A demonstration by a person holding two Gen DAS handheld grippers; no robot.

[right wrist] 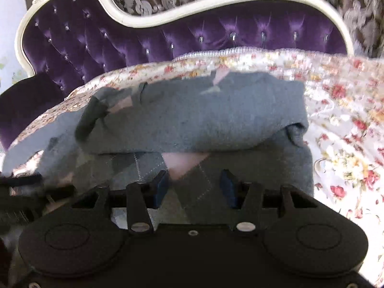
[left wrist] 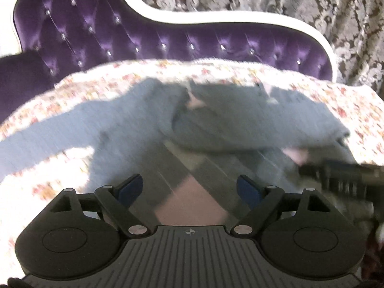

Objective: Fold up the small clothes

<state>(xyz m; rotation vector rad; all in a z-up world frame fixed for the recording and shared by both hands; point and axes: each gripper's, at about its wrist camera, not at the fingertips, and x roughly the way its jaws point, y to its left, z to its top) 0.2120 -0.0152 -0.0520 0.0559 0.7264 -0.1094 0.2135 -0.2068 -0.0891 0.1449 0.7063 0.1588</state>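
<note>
Grey argyle sweater (right wrist: pixel 192 120) half-folded on floral cover (right wrist: pixel 340 120); left gripper (left wrist: pixel 189 189) and right gripper (right wrist: pixel 194 187) over it, fingers released, grasping nothing.

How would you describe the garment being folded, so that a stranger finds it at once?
Find the purple tufted sofa with its cream frame, then the floral cover spread in front of it. On that cover lies the grey sweater, the only plain grey thing there, with pink argyle diamonds on its front.

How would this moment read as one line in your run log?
grey argyle knit sweater: sleeve folded over | flowered bedspread: beneath | left gripper: open, empty | right gripper: open, empty
</note>
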